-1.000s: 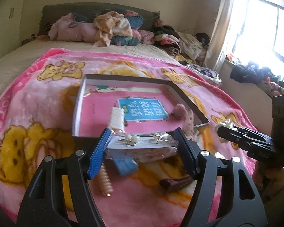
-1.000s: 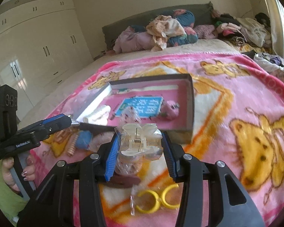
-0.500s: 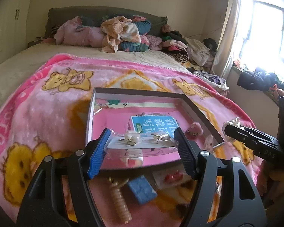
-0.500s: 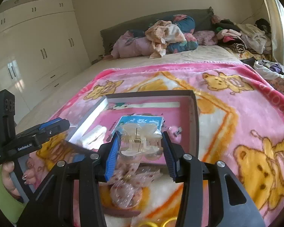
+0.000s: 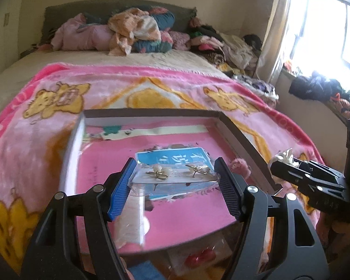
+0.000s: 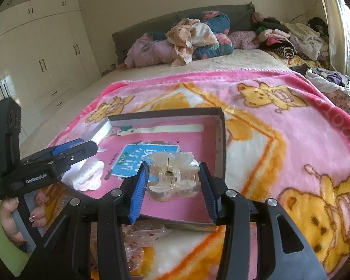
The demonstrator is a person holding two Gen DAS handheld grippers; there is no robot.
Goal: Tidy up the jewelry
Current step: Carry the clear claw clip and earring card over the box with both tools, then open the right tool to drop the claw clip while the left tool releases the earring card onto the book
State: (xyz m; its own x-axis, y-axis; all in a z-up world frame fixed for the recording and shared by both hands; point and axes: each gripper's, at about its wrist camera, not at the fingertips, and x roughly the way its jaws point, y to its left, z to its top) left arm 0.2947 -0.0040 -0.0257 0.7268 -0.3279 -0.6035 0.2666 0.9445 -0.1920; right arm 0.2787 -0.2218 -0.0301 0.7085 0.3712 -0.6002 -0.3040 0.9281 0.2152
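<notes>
In the left wrist view, the left gripper (image 5: 175, 178) sits at the lower centre of the frame, its blue-padded jaws pinching a clear plastic packet of gold-toned earrings with pale beads (image 5: 175, 175) by its two side edges. The packet hangs above the shallow pink-lined cardboard box with dark walls (image 5: 242, 140), which fills the middle of the frame on the pink blanket printed with yellow bears (image 5: 46, 121). A blue card with white characters (image 5: 175, 155) lies on the box floor just beyond the packet.

In the right wrist view, the right gripper (image 6: 173, 184) is at the lower centre, its jaws clamped on a translucent cream flower-shaped hair claw clip (image 6: 172, 175), held over the near right part of the box (image 6: 221, 140). A white scalloped hair clip (image 6: 88, 177) lies in the box at the centre left of the frame, below the left gripper's tip. A pile of rumpled clothes (image 6: 191, 37) lies at the upper centre.
</notes>
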